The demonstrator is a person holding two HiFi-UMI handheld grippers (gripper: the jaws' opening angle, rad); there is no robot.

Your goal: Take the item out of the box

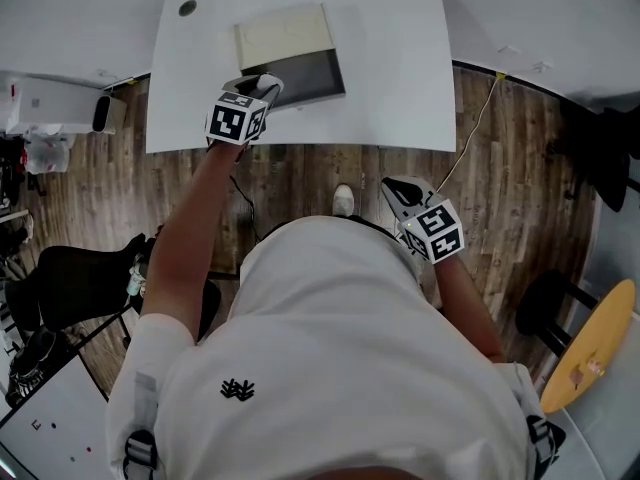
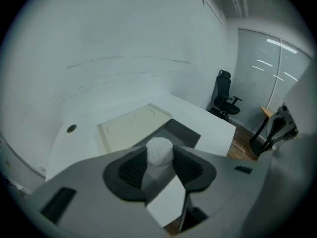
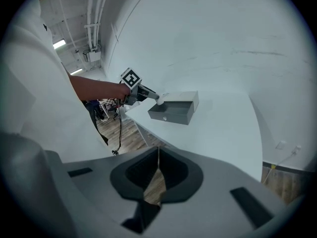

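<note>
A box with a cream lid and a pulled-out grey drawer lies on the white table. My left gripper hovers over the drawer's near left corner, shut on a small white rounded item that sits between its dark pads. In the right gripper view the same item hangs just above the drawer. The right gripper is off the table, close to the person's body above the wood floor. Its jaws meet with nothing between them.
A round cable hole marks the table's far left. A cable runs down from the table's right edge to the floor. Black chairs stand at the left, a yellow round table at the right, and an office chair beyond the table.
</note>
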